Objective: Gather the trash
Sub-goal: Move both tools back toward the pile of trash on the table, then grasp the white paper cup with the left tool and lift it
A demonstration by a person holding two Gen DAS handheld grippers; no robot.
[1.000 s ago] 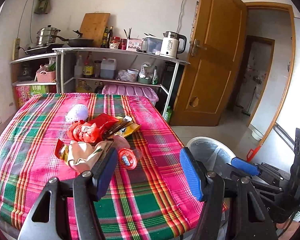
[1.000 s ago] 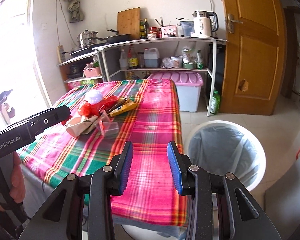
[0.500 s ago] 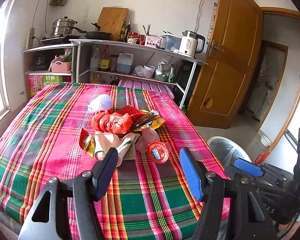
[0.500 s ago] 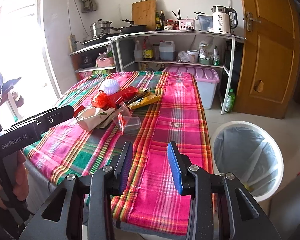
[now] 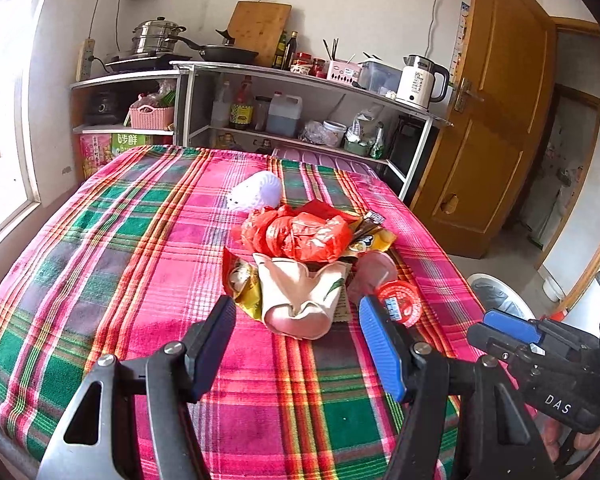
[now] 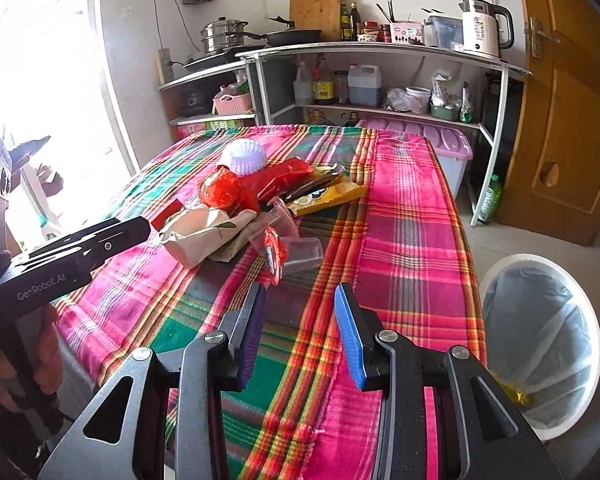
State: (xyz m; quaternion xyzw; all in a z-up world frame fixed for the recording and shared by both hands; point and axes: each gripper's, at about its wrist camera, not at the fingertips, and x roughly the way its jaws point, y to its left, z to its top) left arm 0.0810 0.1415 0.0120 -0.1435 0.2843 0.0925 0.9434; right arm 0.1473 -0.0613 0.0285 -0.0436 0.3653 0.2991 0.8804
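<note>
From the left wrist, the left tool has come forward over the plaid table since a second ago: the trash pile, which sat well ahead and to the left of its fingers, now lies straight in front, with the crumpled beige paper bag just beyond and between the two tips. The fingers stand wide apart and hold nothing. Behind the bag sit the red plastic bag, a yellow wrapper and a white foam net; the red-lidded cup lies just past the right fingertip. That suggests the approach is nearly done and a grasp on the bag comes next. From the right wrist, the right tool has also advanced toward the table edge, its fingers apart and empty, the clear cup ahead of them. The lined bin stands on the floor to the right, already holding a scrap.
</note>
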